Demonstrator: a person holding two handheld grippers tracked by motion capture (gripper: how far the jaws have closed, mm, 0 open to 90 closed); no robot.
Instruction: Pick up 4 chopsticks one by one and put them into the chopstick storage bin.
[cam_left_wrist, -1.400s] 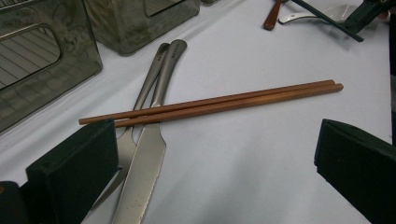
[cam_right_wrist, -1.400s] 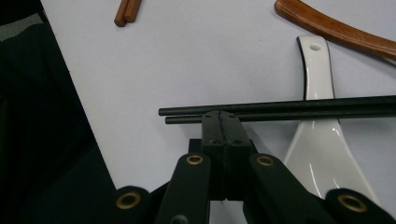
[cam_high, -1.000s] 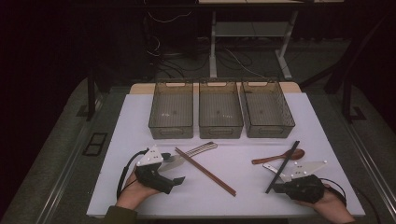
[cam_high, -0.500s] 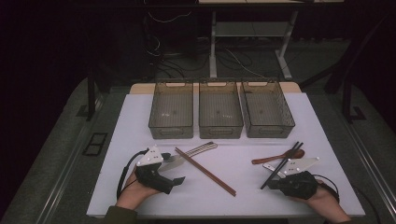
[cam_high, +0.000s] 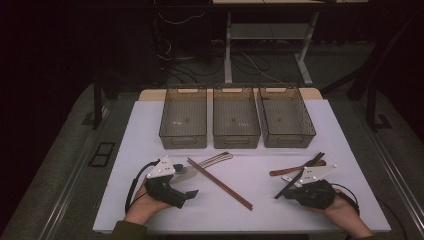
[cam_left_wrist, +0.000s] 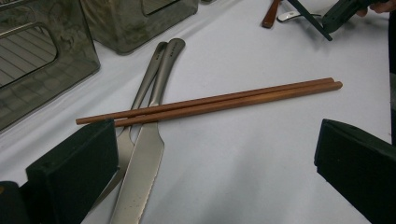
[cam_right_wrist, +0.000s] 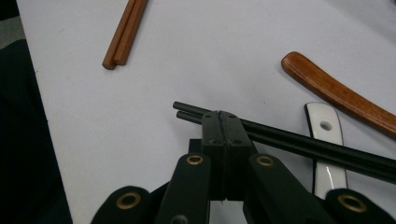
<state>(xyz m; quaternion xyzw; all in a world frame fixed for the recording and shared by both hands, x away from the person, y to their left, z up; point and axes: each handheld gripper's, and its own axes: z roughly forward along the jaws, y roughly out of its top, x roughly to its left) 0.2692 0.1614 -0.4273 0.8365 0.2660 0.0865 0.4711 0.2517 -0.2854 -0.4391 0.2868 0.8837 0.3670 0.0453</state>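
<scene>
My left gripper (cam_high: 187, 184) (cam_left_wrist: 215, 154) rests open on the white table, aimed at a pair of brown chopsticks (cam_high: 220, 183) (cam_left_wrist: 210, 102) that lie across two silver table knives (cam_high: 212, 161) (cam_left_wrist: 149, 116); nothing sits between its jaws. On the right, my right gripper (cam_high: 285, 192) (cam_right_wrist: 220, 114) is shut, its jaws pressed flat together. A pair of black chopsticks (cam_high: 305, 172) (cam_right_wrist: 303, 144) runs under its tip; no gap shows between the jaws. A wooden spoon (cam_high: 292, 170) (cam_right_wrist: 336, 93) and a white spoon handle (cam_right_wrist: 324, 140) lie just beyond.
Three see-through bins (cam_high: 183, 142) (cam_high: 236, 142) (cam_high: 286, 142) stand side by side across the back of the table, with nothing inside them. The table's near edge (cam_high: 240, 231) runs just in front of both hands.
The right gripper has shifted a little to the left, and the near end of the black chopsticks has swung left with it. The left gripper has stayed still.
</scene>
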